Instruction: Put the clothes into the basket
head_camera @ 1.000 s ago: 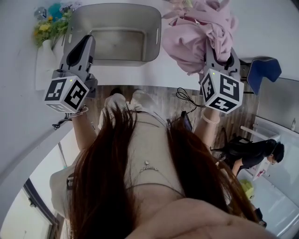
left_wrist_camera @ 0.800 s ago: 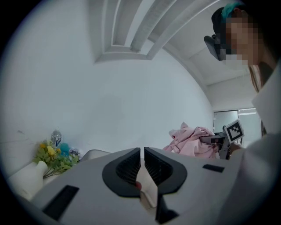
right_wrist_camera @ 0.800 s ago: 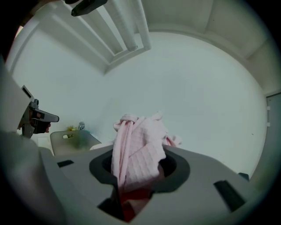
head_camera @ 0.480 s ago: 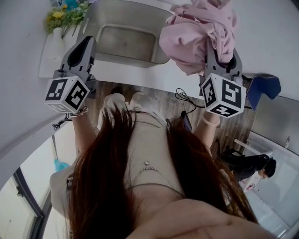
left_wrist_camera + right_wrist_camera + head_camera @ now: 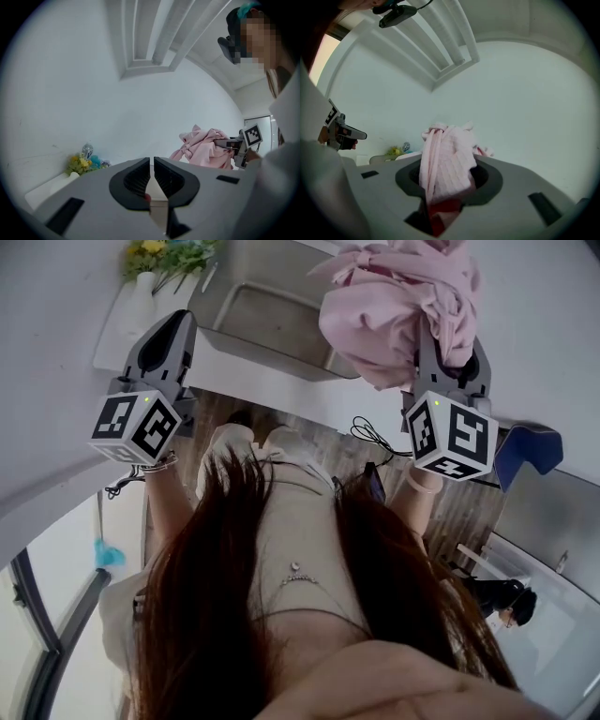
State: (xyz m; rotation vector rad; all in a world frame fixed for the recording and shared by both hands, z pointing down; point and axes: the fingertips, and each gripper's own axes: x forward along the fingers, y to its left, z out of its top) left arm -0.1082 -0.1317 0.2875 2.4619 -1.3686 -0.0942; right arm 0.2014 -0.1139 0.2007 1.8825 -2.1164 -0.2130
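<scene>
A bundled pink garment (image 5: 394, 296) hangs from my right gripper (image 5: 448, 357), which is shut on it; in the right gripper view the cloth (image 5: 445, 164) fills the jaws and hides the pads. The grey basket (image 5: 253, 338) stands on the white surface ahead, with the garment over its right end. My left gripper (image 5: 176, 322) is held near the basket's left end, off to one side of it. Its jaws are together with nothing between them (image 5: 151, 161). The left gripper view shows the garment (image 5: 206, 150) off to the right.
A vase of flowers (image 5: 173, 254) stands left of the basket. The white surface (image 5: 281, 390) ends at an edge, with wooden floor (image 5: 319, 442) below. A blue chair (image 5: 530, 446) is at the right and a person (image 5: 506, 601) is at the lower right.
In the head view the basket and flowers have slid right and upward. The right gripper's garment, earlier right of the basket, now overlaps its right end. The left gripper is now at the basket's left end.
</scene>
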